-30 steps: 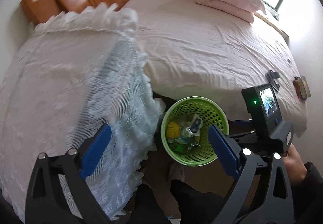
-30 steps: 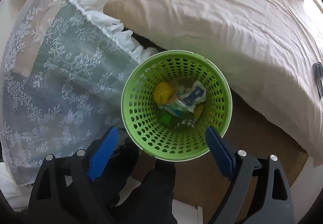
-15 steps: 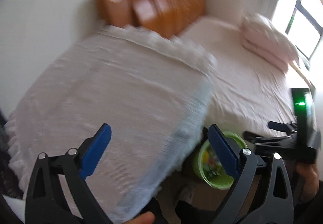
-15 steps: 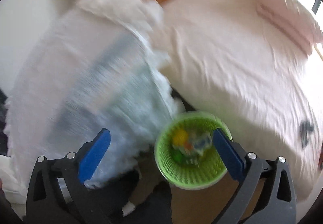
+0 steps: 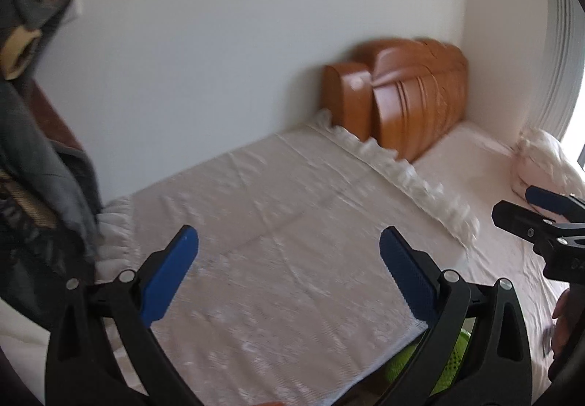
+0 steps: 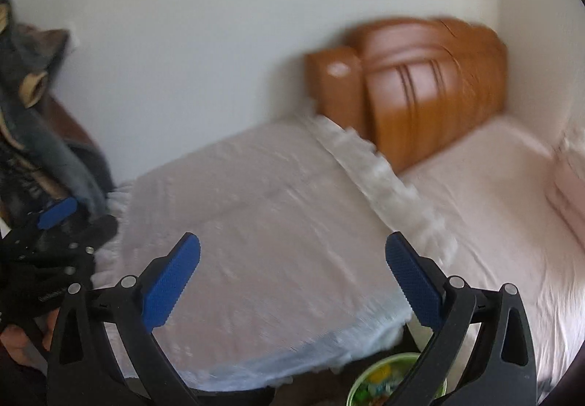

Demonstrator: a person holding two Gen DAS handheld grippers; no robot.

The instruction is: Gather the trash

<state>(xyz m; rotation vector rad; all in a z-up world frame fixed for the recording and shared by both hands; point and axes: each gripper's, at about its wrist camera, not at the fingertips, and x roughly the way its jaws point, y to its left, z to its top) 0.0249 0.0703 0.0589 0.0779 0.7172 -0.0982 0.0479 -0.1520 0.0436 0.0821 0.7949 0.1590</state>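
Trash lay in the perforated lime-green plastic waste basket (image 6: 387, 382), down at the bottom edge of my right wrist view, on the floor in the gap between the lace-covered piece of furniture (image 6: 256, 252) and the pale pink bed (image 6: 493, 223). I could make out yellow and pale scraps inside it, though blur hid what they were. In the left wrist view only a sliver of the same basket (image 5: 457, 362) showed behind the gripper's arm.

My left gripper (image 5: 289, 270) had its jaws spread wide with nothing between the blue pads. My right gripper (image 6: 292, 276) was the same, wide apart and holding nothing. Both pointed over the white lace cover toward the orange carved wooden headboard (image 6: 420, 84) and the bare wall, not at any litter. I saw no loose trash on the cover or on the bed sheet.

I judged the step in hand to be a sweep of the room for more pieces. To do it well, I would have panned slowly, since both views were smeared. I would have kept the jaws spread and checked the floor edges and the dark heap of clothing (image 5: 40, 179) at the left, keeping the basket's place in mind for the drop.
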